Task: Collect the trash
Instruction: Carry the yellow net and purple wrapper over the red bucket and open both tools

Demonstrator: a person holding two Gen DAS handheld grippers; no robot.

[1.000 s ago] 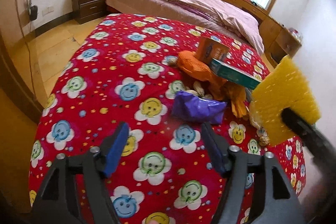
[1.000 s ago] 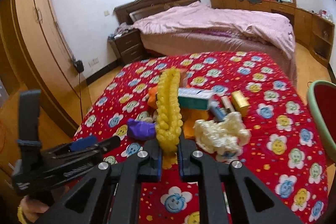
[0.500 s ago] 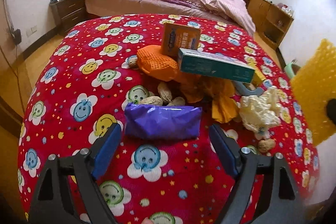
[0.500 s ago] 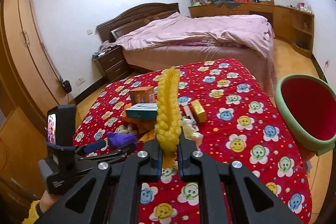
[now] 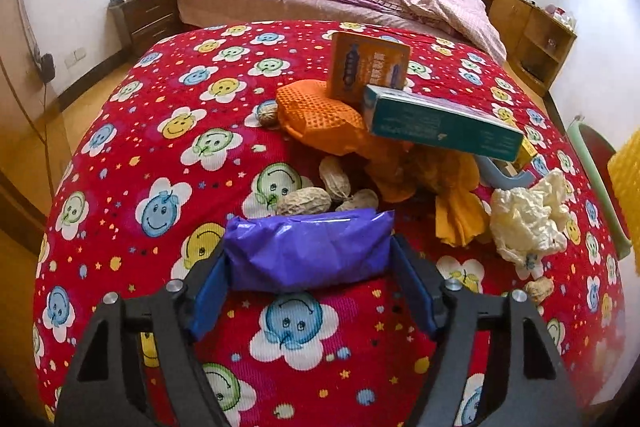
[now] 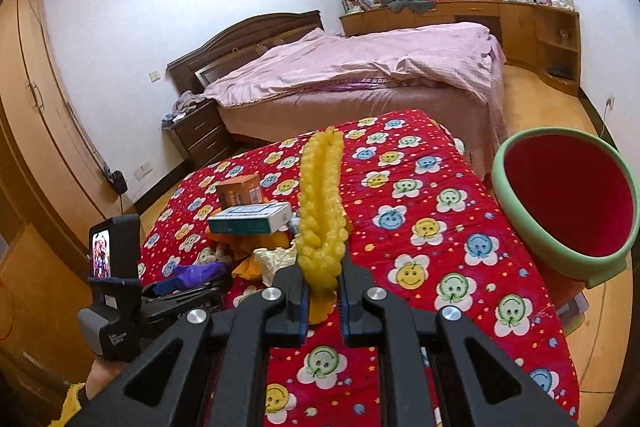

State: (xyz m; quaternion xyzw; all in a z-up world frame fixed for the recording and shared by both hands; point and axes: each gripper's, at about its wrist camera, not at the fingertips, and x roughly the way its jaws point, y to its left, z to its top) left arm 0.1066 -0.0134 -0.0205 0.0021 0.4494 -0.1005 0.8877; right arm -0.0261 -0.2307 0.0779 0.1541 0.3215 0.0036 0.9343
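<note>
The left claw (image 5: 310, 291) has closed in on the crinkled purple plastic packet (image 5: 308, 251) over the last second: a moment ago it hung back with the packet well ahead of its blue pads, and now the packet sits squarely between them, each pad at or just beside one short end. The jaws are still wide apart, so nothing is gripped yet; the packet lies on the red smiley-flower cloth (image 5: 160, 155) covering the desk, at the near edge of the trash heap, just in front of the pale peanut shells (image 5: 320, 193). Behind it the rest of the pile waits: the crumpled orange mesh cloth (image 5: 320, 115), the teal cardboard box (image 5: 440, 123) propped on it, the upright orange carton (image 5: 368, 67) and the wad of cream tissue paper (image 5: 528, 219). Meanwhile the right claw (image 6: 323, 301) is clamped on the yellow knobbly foam net sleeve (image 6: 322, 211) and has lifted away from the heap, swinging so that the green-rimmed red basin (image 6: 520, 227) beside the desk now fills the right of its view. In my judgement that piece is headed for the basin while the left side is lined up for a squeeze; the thin film may slip or crumple if pinched only at its ends.
</note>
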